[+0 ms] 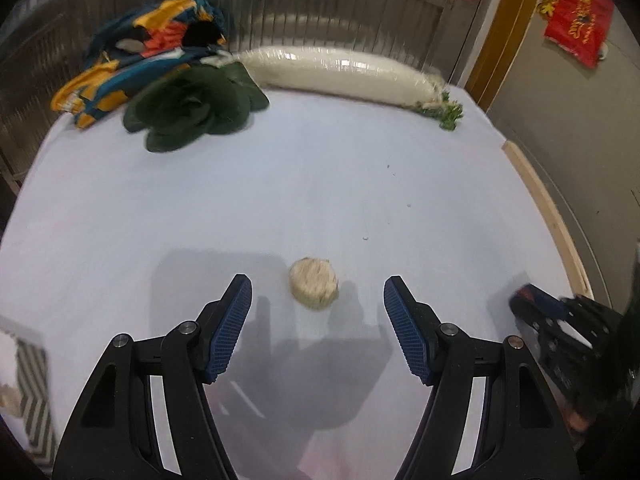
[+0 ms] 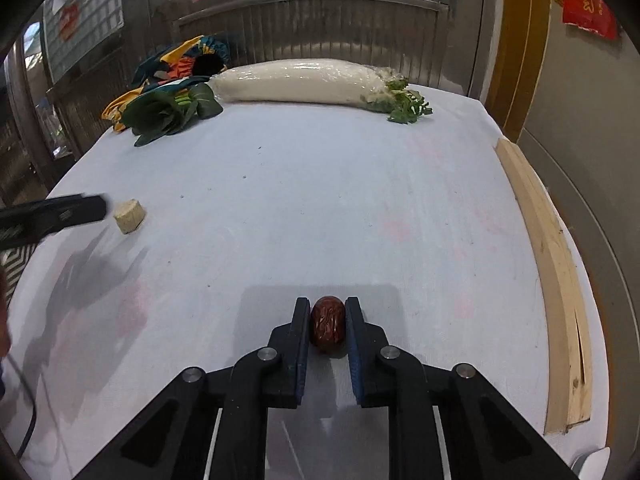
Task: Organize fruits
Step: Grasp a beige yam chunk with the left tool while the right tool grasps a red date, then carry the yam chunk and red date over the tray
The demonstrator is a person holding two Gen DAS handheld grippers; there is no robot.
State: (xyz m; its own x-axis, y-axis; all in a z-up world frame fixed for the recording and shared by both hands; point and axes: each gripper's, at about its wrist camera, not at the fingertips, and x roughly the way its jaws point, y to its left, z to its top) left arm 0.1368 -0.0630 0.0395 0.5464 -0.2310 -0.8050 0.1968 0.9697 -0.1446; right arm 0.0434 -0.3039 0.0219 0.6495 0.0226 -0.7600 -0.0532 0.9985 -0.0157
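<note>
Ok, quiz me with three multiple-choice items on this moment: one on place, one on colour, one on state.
1. Where does the wrapped white radish lie?
A. at the table's far edge
B. beside the right hand-held gripper
C. on the floor

2. What colour is the date?
A. green
B. reddish-brown
C. white

3. How is the left hand-held gripper?
A. shut on the pale round piece
B. shut, empty
C. open, the pale round piece ahead between its fingers

Key: 1 A, it rests along the far side; 2 B, seen between the right hand-held gripper pads; 3 C, clear gaps flank the piece.
</note>
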